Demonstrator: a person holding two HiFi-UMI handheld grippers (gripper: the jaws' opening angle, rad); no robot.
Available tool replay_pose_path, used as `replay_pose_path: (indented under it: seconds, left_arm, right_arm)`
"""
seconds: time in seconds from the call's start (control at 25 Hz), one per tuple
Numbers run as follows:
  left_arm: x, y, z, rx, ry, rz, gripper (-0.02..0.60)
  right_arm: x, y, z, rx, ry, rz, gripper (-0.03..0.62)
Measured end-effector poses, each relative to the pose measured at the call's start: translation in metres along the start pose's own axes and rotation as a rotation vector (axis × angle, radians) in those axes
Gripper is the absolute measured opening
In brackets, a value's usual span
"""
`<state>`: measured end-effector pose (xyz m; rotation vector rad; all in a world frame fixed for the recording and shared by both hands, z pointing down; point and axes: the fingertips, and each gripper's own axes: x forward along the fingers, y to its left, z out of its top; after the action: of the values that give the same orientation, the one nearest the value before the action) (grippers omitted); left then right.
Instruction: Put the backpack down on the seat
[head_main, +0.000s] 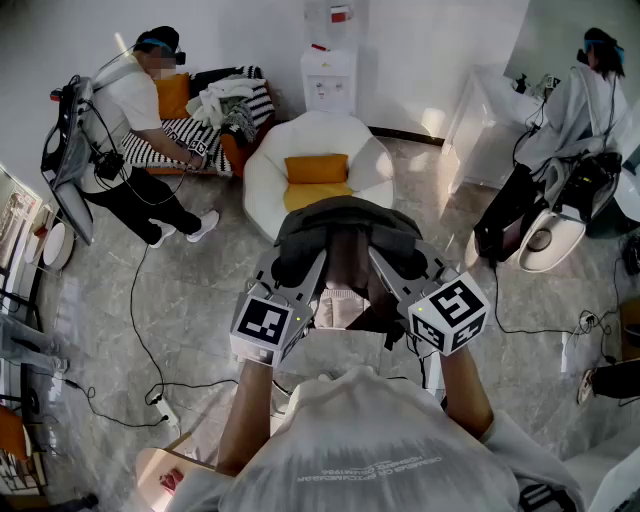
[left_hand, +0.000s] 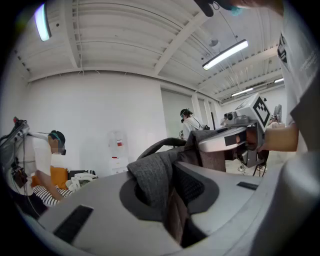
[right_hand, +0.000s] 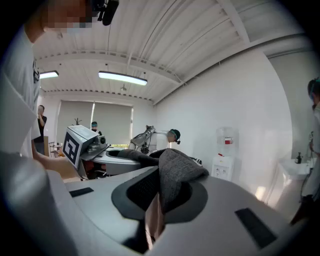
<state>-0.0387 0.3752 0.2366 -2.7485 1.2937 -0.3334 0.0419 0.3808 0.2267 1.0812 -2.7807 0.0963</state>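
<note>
While your left gripper (left_hand: 169, 197) and right gripper (right_hand: 156, 202) each pinch a grey fold at the top of the backpack (head_main: 345, 235), it hangs between them, short of the seat (head_main: 268, 170). It looks soft, floppy, probably light; those top grips suit it. The seat looks padded, a cushion (head_main: 316, 168) on it; cables (head_main: 154, 397) cross the floor (head_main: 200, 300) nearby.
</note>
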Motion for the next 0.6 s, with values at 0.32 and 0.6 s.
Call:
replay_pose_path:
  seconds: [0.32, 0.6]
  left_arm:
    - [-0.0011, 0.0057, -0.0045, -0.014, 0.003, 0.001, 0.083]
    - [-0.0099, 0.0091, -0.0042, 0.009, 0.004, -0.031, 0.083]
  right_arm:
    - [0.0053, 0.0028, -0.0008, -0.032, 0.001, 0.012, 0.031]
    - [0.0072, 0.0099, 0.0037, 0.034, -0.016, 0.006, 0.032]
